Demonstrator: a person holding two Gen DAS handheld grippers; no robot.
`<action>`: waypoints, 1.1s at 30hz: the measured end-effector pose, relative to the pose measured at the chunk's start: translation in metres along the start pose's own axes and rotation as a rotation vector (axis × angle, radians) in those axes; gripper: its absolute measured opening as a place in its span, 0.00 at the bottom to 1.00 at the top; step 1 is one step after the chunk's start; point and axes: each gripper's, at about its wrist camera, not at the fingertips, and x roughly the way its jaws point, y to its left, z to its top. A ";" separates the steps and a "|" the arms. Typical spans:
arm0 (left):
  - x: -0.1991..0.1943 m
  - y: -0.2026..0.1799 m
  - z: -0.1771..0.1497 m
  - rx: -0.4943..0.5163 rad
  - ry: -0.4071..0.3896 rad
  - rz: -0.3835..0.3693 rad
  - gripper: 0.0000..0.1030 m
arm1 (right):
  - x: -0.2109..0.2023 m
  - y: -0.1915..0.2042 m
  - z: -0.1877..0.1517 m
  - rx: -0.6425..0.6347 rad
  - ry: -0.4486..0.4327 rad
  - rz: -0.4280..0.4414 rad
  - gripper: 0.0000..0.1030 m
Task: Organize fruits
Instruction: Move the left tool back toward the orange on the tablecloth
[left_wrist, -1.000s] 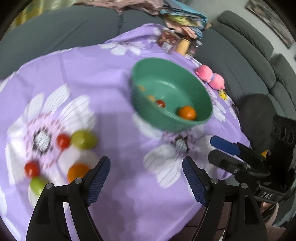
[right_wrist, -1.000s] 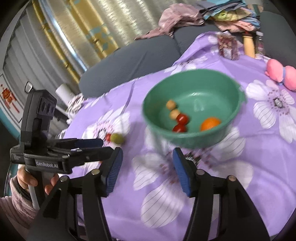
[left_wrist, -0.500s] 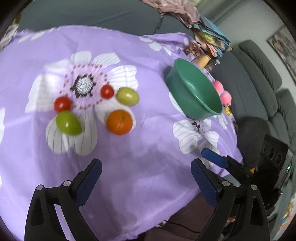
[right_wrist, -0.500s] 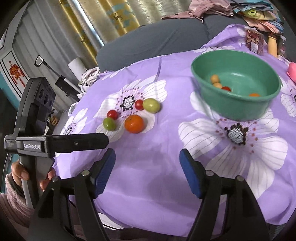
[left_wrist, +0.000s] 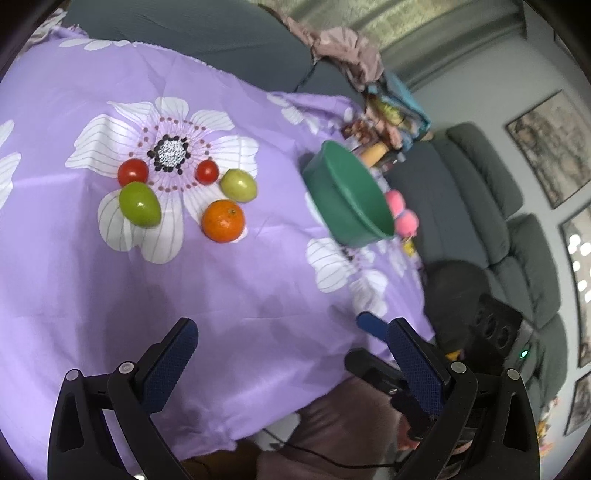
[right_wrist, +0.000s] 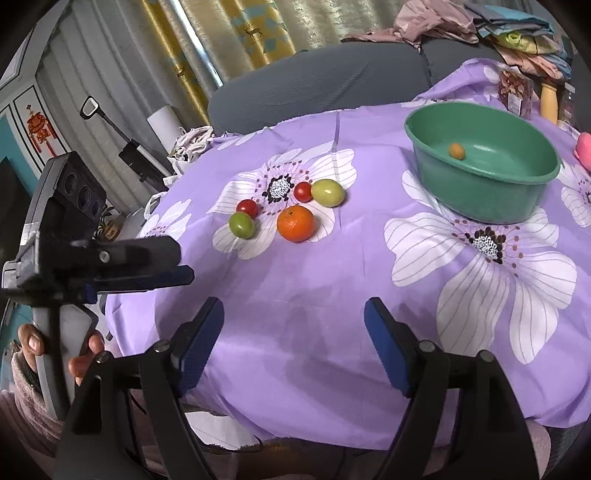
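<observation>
Only the right wrist view shows the bowl's (right_wrist: 491, 192) small orange fruit (right_wrist: 457, 150).

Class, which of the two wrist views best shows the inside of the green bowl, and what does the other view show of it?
The right wrist view: it looks down past the rim into the green bowl, where a small orange fruit lies. The left wrist view shows the green bowl side-on, mostly its outer wall and rim, with its contents hidden.

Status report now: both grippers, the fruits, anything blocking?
Left gripper and right gripper open, empty, jaws just widened. Five fruits loose on cloth beside orange; green bowl apart. Nothing blocking.
</observation>
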 end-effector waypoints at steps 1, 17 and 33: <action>-0.004 -0.001 -0.002 -0.003 -0.025 -0.009 0.99 | -0.002 0.002 0.000 -0.006 -0.005 0.000 0.77; -0.050 -0.017 -0.025 0.129 -0.272 -0.174 0.99 | -0.013 0.023 0.000 -0.087 -0.025 -0.018 0.78; 0.022 0.002 -0.004 0.218 -0.006 0.067 0.99 | 0.034 -0.014 0.011 -0.054 0.075 -0.035 0.79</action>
